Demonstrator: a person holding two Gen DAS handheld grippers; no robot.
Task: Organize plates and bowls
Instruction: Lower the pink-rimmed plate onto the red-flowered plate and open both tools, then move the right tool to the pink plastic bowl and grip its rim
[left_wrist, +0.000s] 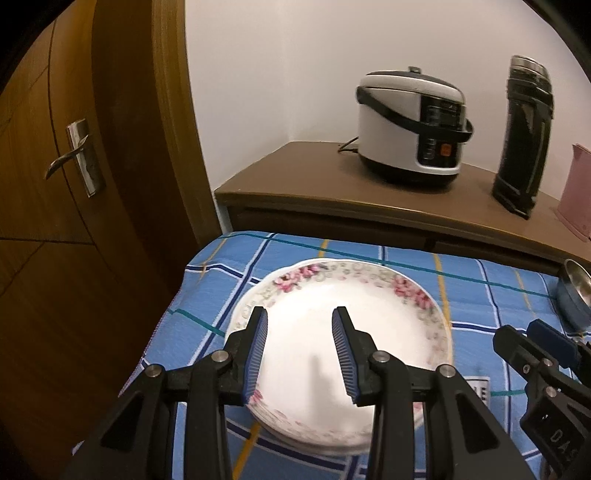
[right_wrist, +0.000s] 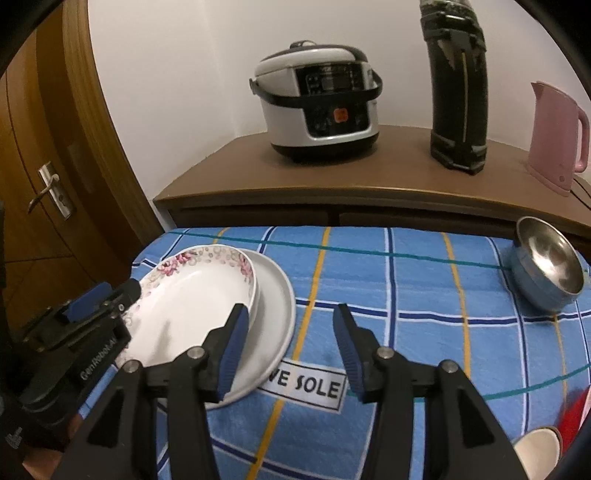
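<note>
On the blue checked cloth (right_wrist: 406, 280) sits a flowery plate (left_wrist: 343, 332), white in the middle with pink flowers round its rim. It lies on top of a plain white plate (right_wrist: 275, 295), which sticks out from under it on the right side. Both plates are at the left end of the cloth, near the brown door (left_wrist: 55, 184).

Far over at the right end of the cloth sits a metal bowl (right_wrist: 546, 269), blue on the outside and shiny inside. It tips a little to one side. It is well apart from the plates.

The left gripper (left_wrist: 300, 350) hangs over the flowery plate. Its two blue pads stand apart and nothing is between them. It holds nothing.

The right gripper (right_wrist: 290, 349) hangs just beside the plates, over the cloth. Its pads stand apart too, and it holds nothing. Its left pad is in front of the edge of the white plate.

Behind the cloth is a brown cabinet (right_wrist: 351, 181). On it stand a white rice cooker (right_wrist: 317, 103), a tall black flask (right_wrist: 458, 92) and a pink kettle (right_wrist: 557, 136).
</note>
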